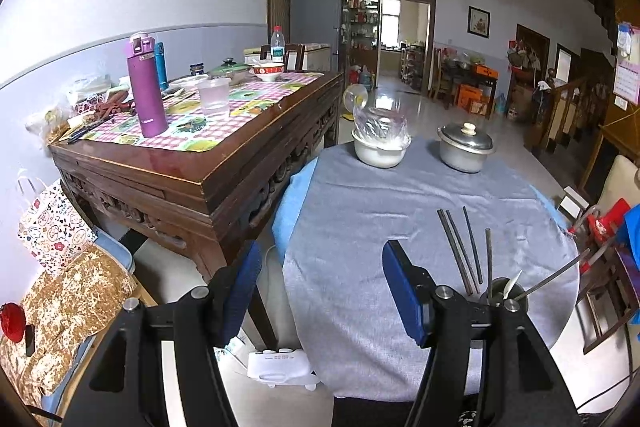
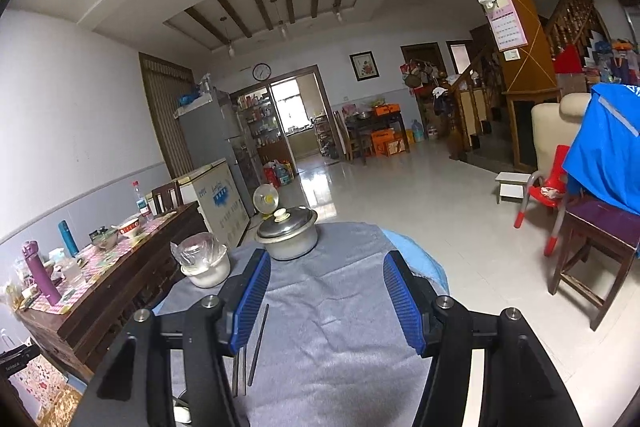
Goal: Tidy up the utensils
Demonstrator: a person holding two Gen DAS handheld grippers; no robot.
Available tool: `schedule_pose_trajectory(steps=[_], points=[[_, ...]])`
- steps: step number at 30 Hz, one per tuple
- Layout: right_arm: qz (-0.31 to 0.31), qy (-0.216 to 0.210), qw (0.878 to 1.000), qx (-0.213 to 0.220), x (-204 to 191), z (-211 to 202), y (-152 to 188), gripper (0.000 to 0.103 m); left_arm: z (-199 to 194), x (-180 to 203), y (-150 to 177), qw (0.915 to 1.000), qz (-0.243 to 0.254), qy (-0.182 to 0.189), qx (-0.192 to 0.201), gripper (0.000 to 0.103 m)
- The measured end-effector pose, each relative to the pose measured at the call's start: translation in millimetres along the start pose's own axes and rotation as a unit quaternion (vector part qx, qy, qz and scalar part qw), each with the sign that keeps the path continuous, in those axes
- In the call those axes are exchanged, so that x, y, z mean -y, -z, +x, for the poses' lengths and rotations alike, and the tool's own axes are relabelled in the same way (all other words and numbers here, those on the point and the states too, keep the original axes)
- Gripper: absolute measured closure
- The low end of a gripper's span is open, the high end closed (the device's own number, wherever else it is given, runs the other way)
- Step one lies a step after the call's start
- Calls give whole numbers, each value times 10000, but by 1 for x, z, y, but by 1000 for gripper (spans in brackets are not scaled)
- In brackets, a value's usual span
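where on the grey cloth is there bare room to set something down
The grey cloth lies bare across its middle and left, between the white bowl, the lidded pot and the near edge. It is crowded near right: loose chopsticks beside the utensil cup.

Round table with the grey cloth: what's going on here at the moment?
A person holds a gripper in each hand over the table. Both the left gripper and right gripper are open and empty. Three dark chopsticks lie loose on the cloth, beside a holder with a few utensils standing in it. A lidded pot and a plastic-covered bowl sit at the far edge. Nothing is being gripped yet.
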State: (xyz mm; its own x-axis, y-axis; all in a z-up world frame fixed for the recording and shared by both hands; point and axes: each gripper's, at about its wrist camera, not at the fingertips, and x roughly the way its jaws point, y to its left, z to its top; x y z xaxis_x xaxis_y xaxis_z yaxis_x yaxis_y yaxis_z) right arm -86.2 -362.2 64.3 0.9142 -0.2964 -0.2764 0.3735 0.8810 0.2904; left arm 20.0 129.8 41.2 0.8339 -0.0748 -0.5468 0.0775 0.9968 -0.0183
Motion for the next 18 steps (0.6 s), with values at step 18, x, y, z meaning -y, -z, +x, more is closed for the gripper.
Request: schedule_pose_trajectory(steps=[18], points=[[194, 223, 9994, 202, 31, -35, 0, 41, -42, -17, 6, 9993, -210, -65, 295, 38]])
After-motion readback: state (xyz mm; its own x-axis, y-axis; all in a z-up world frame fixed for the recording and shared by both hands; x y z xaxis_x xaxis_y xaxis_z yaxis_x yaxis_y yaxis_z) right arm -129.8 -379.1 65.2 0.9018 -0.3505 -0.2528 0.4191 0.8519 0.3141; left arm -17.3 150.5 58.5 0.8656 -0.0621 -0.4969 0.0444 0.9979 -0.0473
